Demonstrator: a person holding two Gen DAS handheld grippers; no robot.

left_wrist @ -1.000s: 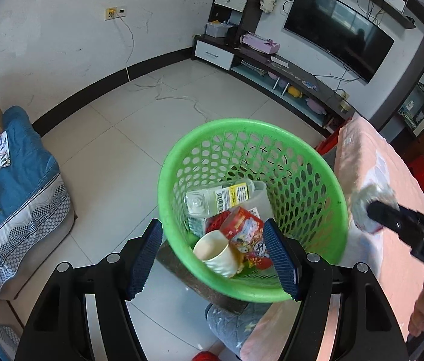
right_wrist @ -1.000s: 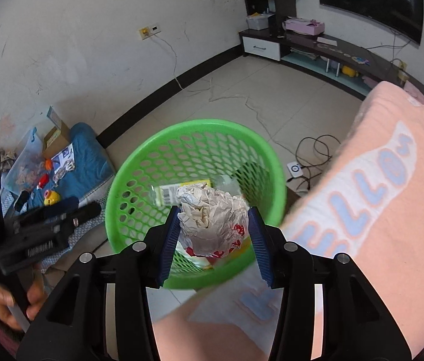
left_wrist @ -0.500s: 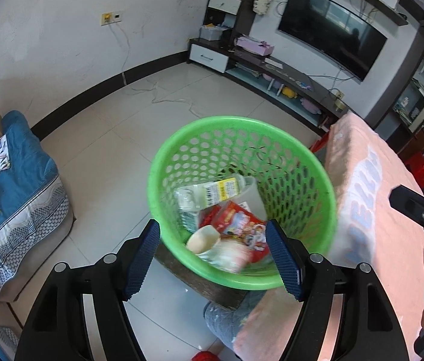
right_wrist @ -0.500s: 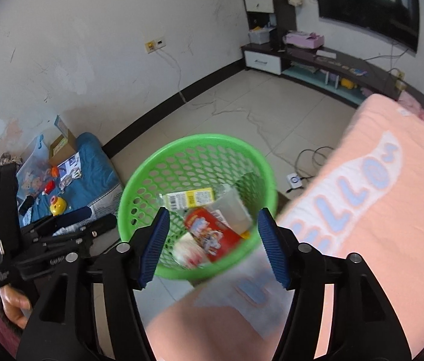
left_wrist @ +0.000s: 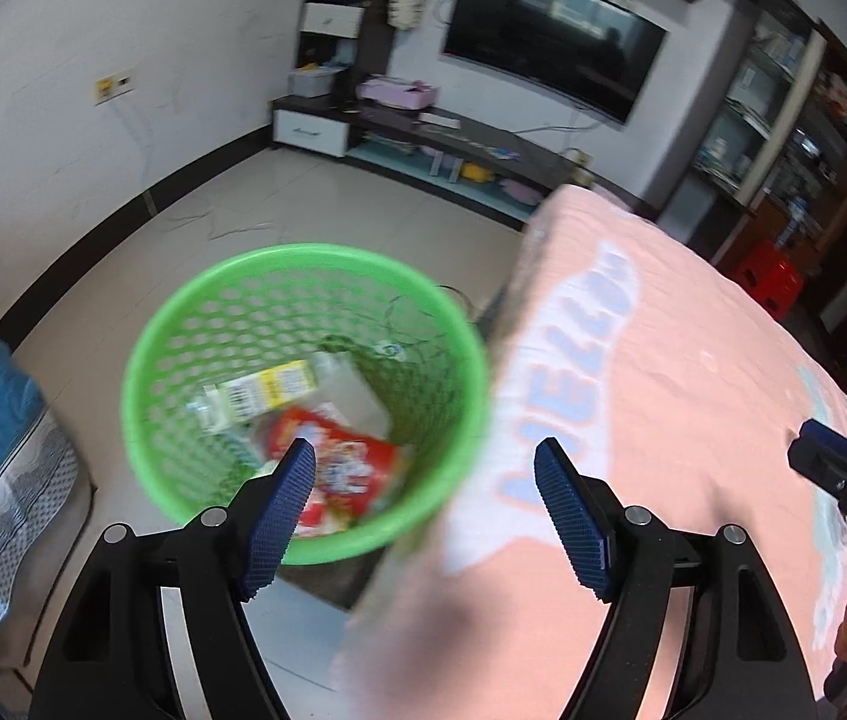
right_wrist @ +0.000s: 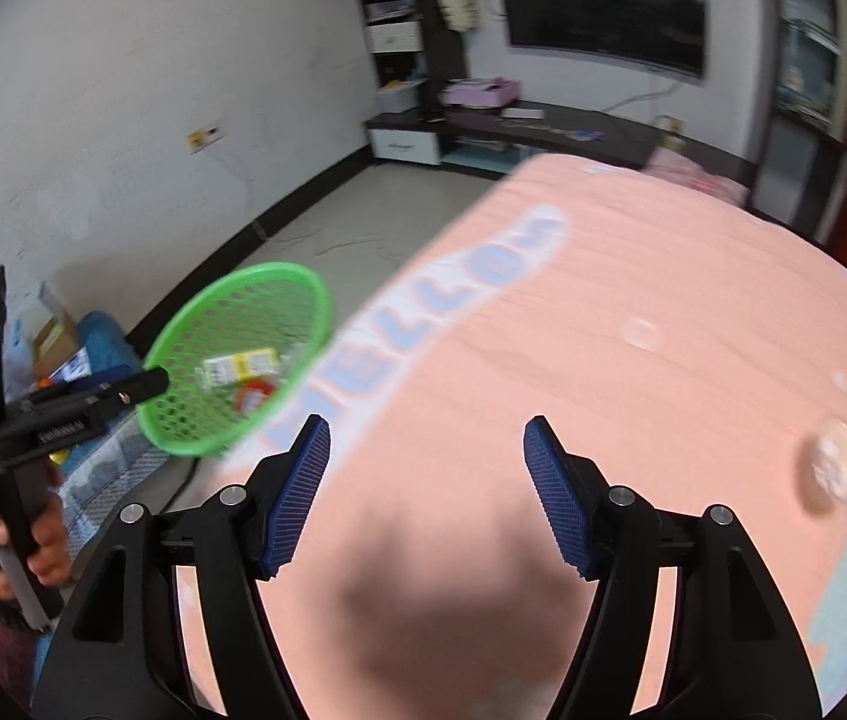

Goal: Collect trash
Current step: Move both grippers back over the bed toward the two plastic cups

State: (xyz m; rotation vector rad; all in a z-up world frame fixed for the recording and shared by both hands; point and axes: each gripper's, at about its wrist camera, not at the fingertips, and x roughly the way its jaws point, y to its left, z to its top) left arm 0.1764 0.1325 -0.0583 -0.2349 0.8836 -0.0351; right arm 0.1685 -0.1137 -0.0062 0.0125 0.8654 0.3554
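While the green basket [left_wrist: 303,402] sits on the floor just beside the pink cloth [left_wrist: 663,420], its round perforated plastic holds a clear bottle with a yellow label [left_wrist: 261,390] and a glossy red wrapper [left_wrist: 339,468]. Left gripper [left_wrist: 423,510] gapes empty; right gripper [right_wrist: 426,492], jaws just widening, grips nothing above soft, ribbed fabric.

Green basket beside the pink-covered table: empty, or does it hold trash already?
Partly filled. Through the open top of the green basket, a clear bottle with a yellow label and a red snack wrapper lie at the bottom; the upper part is empty.
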